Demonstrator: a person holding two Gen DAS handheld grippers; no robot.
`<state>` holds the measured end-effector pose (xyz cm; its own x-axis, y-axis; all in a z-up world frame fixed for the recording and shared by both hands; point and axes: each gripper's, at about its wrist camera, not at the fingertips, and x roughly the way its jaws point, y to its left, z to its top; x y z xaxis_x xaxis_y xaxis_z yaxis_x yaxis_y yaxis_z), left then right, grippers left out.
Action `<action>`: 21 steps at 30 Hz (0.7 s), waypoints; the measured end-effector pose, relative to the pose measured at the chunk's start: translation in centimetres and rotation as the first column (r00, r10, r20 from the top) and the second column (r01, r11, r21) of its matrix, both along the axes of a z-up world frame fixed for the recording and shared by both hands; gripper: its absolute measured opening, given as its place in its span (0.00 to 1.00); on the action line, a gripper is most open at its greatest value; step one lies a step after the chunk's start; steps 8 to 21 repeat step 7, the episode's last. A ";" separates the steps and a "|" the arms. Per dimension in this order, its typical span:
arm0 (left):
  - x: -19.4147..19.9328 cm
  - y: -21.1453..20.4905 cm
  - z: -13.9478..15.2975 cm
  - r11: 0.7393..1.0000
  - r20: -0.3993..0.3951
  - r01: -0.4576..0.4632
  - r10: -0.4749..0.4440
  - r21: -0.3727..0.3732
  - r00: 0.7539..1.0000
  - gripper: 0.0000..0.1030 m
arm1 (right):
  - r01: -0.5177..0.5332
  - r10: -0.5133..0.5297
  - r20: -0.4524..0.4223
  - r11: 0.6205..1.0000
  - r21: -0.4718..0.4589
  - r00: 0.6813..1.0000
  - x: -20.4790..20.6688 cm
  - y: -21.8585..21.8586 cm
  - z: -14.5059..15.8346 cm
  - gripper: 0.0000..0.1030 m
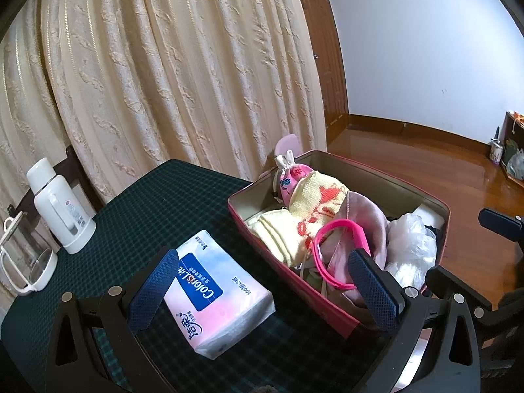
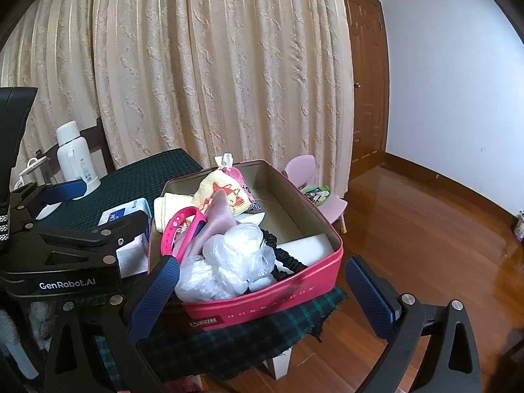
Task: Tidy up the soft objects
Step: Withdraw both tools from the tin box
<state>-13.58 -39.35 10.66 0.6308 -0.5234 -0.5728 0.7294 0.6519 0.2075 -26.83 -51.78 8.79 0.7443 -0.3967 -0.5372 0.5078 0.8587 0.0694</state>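
A pink-red tin box sits on the dark checked tablecloth and holds soft things: a yellow towel, a drawstring pouch, a pink band, a crumpled clear plastic bag, a black scrunchie cord. A tissue pack lies on the cloth left of the box. My left gripper is open, its fingers straddling the pack and the box's near corner. My right gripper is open in front of the box, holding nothing.
A white thermos and a glass pitcher stand at the table's far left. Cream curtains hang behind. A small pink chair stands behind the box. Wooden floor lies to the right of the table edge.
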 end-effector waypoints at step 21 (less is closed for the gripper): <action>0.0 0.3 -0.1 1.000 0.001 -0.002 0.002 0.005 1.000 1.00 | 0.000 0.000 0.003 1.000 0.007 1.000 0.0 0.0 0.0 1.00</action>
